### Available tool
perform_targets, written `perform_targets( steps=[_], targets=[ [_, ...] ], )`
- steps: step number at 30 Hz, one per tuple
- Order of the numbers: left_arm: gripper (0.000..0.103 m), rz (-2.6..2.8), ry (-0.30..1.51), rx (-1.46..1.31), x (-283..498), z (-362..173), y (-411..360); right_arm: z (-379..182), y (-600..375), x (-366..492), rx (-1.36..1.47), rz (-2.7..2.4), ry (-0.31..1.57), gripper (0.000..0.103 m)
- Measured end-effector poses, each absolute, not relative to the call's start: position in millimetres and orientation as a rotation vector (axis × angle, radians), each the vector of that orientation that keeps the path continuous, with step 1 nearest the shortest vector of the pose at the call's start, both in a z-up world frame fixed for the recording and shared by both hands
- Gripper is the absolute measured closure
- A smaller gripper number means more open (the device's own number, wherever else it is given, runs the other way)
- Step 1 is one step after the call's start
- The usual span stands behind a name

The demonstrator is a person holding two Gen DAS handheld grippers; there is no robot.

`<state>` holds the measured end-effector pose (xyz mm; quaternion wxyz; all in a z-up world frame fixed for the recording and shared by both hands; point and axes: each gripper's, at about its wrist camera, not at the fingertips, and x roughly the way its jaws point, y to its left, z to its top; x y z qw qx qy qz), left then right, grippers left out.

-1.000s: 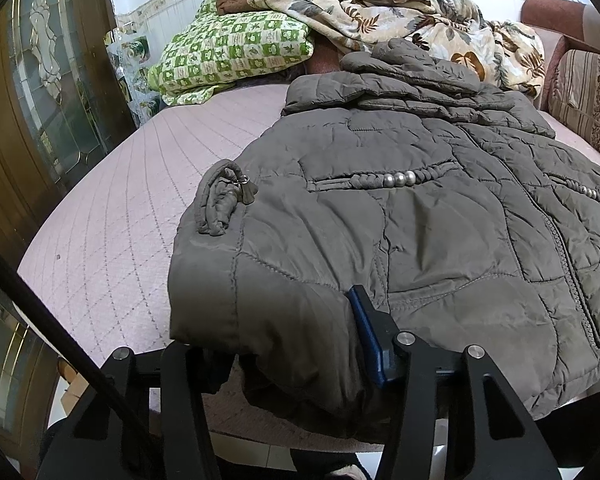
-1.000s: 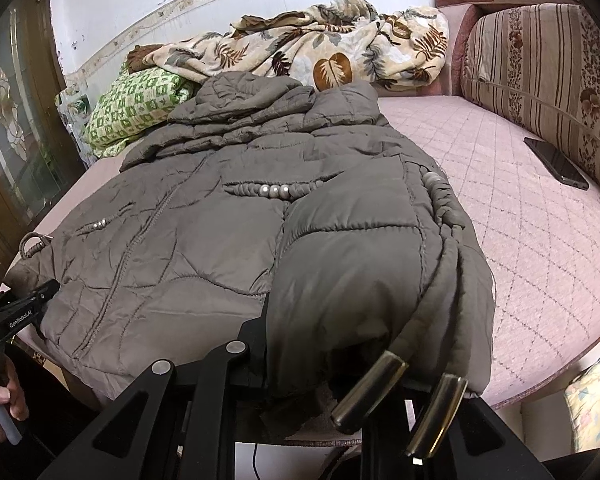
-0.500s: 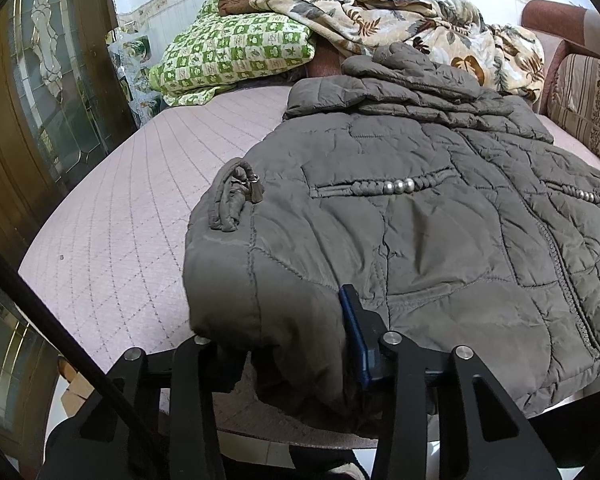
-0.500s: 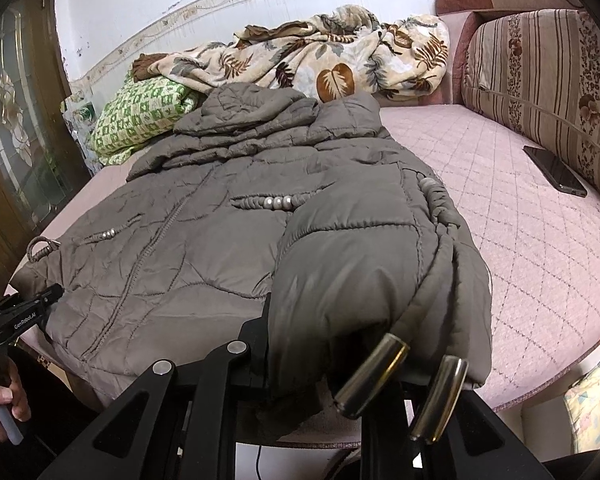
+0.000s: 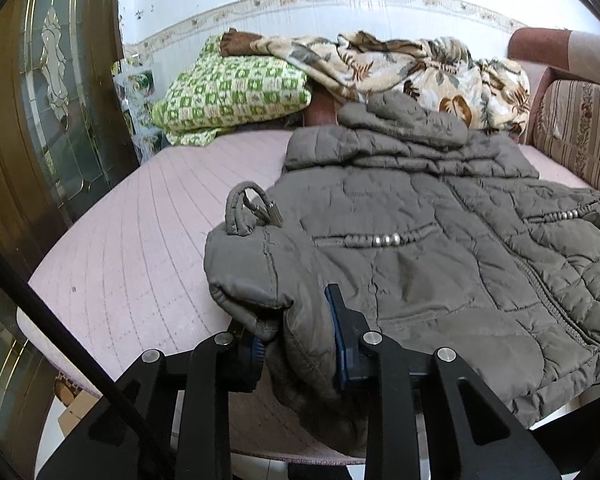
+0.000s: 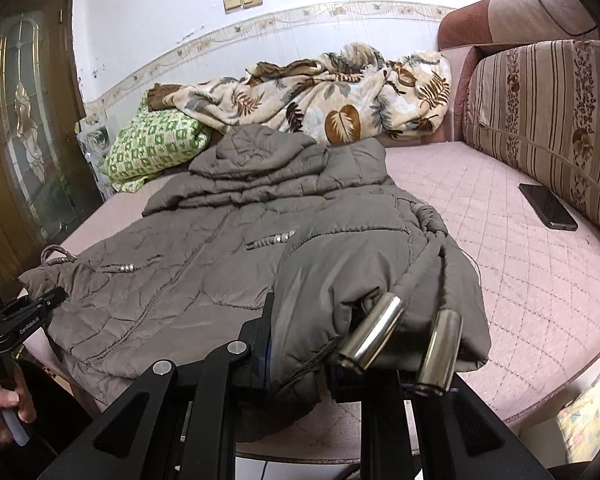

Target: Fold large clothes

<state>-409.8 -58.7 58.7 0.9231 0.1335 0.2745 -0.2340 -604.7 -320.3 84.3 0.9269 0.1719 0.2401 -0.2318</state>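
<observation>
Quilting and all, the grey-brown hooded puffer jacket [image 5: 440, 248] lies front-up on the pink quilted bed [image 5: 140, 240], its hem at the near edge and its hood toward the far edge, so its long axis runs straight away from both tools. Each gripper holds one hem corner: the left gripper [image 5: 300, 340] is clamped on the bunched corner beside the looped drawcord [image 5: 246, 210], and the right gripper [image 6: 300, 344] is closed on the opposite corner, where two metal cord tips [image 6: 404, 336] hang over its fingers. Judging by this hold, the coming move carries the hem away from the tools toward the hood, and both hands sit equally near their corners, so the lift should be even. Beyond the hood, at the far edge, lie a green checked blanket [image 5: 236, 92] and a leaf-print blanket [image 6: 332, 92]. Only the right wrist view shows the black phone [image 6: 548, 208] lying near the right edge beside the striped cushion [image 6: 548, 120], well apart from the jacket, and the person's hand [image 6: 2, 412] on the left tool's handle; the left wrist view alone shows the glazed wooden door [image 5: 40, 120] close by the bed's left edge.
</observation>
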Motion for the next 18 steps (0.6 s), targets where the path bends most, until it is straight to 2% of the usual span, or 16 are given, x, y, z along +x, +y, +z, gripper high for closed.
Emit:
perform_targets(
  steps=[18],
  targets=[
    [0.077, -0.537, 0.497, 0.217, -388, 111, -56, 132, -333, -606, 0.364, -0.433, 0.406, 0.083]
  ],
)
